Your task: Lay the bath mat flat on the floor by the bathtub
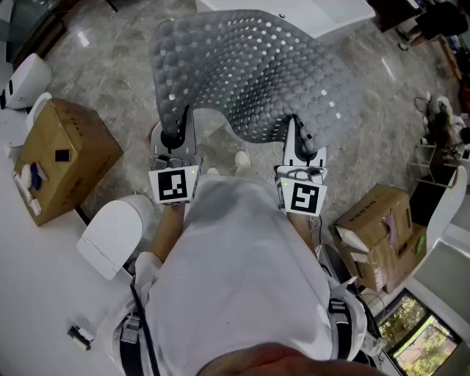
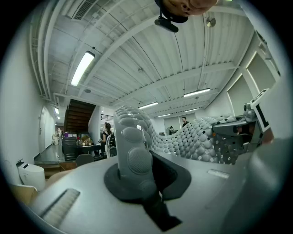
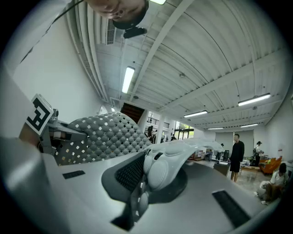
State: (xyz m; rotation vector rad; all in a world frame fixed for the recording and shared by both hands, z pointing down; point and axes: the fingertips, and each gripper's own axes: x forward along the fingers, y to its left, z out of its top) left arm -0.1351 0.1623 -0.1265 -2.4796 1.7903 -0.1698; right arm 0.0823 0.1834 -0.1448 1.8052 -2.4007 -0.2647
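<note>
Both tools point level and away from the person, and the grey, bubble-textured bath mat (image 1: 257, 73) lies straight ahead of them, reaching toward the far side of the scene. The left tool (image 1: 174, 136) is clenched on the mat's near left corner. In the left gripper view the dimpled rubber stands pinched upright between the jaws. The right tool (image 1: 302, 143) is clamped on the near right corner, where a fold of the mat sits in its jaws in the right gripper view.

The two tools are level with each other, so neither is nearer to the mat. The held near edge runs left to right between them and arches up in the middle rather than being stretched taut. From that edge the mat bulges upward and spreads away, drifting a little to the right. It hangs above the marbled floor (image 1: 110, 66) and touches it nowhere that shows. Its far edge ends near a white rim (image 1: 323, 15) at the far side; whether that is the bathtub cannot be told. A cardboard box (image 1: 62, 158) sits well apart on the near left.

The next move probably depends on the mat being out ahead and still in the air. Lowering both corners evenly should let the far edge land first and the rest follow flat.
</note>
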